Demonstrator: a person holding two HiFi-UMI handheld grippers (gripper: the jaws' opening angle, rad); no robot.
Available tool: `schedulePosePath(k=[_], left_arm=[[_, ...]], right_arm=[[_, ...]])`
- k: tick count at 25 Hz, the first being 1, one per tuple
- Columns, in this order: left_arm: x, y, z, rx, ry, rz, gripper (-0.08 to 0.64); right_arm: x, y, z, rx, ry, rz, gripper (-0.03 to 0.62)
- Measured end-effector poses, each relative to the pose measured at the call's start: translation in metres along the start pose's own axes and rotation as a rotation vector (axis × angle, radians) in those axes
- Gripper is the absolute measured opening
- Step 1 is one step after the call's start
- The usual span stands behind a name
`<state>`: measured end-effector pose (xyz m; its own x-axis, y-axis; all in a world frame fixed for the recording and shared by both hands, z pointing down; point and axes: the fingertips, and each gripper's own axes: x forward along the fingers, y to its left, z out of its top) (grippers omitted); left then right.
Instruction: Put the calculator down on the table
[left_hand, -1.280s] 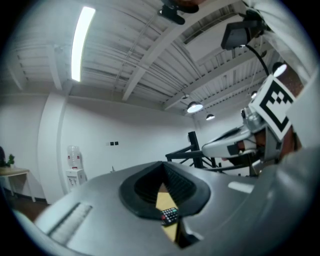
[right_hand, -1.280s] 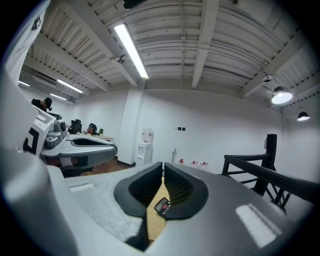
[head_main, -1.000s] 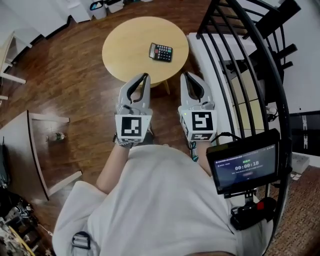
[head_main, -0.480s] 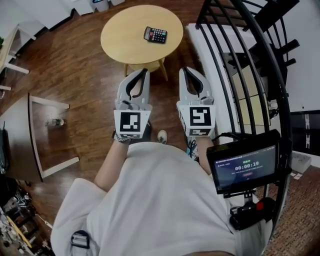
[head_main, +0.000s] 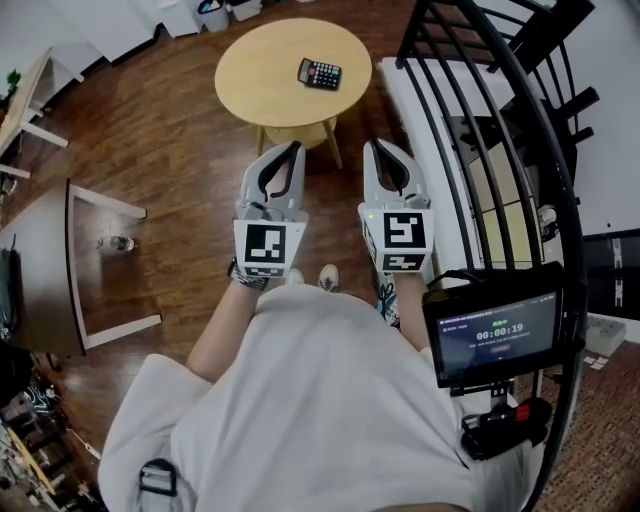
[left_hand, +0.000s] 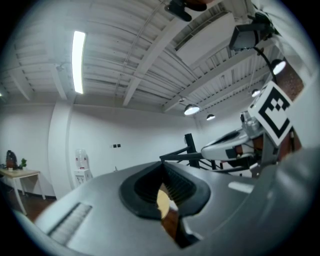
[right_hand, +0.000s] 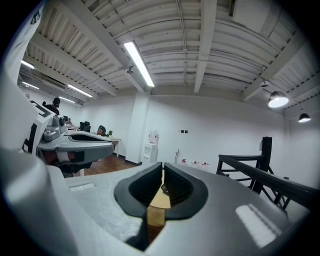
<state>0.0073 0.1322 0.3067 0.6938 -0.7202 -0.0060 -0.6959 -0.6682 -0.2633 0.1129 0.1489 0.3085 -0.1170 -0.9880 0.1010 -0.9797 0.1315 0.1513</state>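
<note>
Arms reach out in front of us, side by side, and both grippers point flat toward the round table. On the left, our left gripper has its jaws closed tight with nothing in them, and past its tip the calculator lies flat on the table top, well away from both grippers. On the right, our right gripper is closed tight too and holds nothing, its marker cube facing up at us.
</note>
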Motion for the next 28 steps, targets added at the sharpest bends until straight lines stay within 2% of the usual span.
schedulePosePath(k=[12,18,28], left_arm=[[-0.007,0.014,0.004,-0.003,-0.027,-0.004,0.006],[-0.002,0.017,0.009,0.001,-0.041,-0.009,0.006],[-0.003,0.03,0.005,-0.006,-0.037,-0.003,0.006]], right_arm=[[0.003,0.034,0.019,-0.02,-0.026,0.048,0.003],[0.006,0.03,0.026,-0.056,-0.036,0.033,0.002],[0.013,0.035,0.033,-0.045,-0.047,0.019,0.002]])
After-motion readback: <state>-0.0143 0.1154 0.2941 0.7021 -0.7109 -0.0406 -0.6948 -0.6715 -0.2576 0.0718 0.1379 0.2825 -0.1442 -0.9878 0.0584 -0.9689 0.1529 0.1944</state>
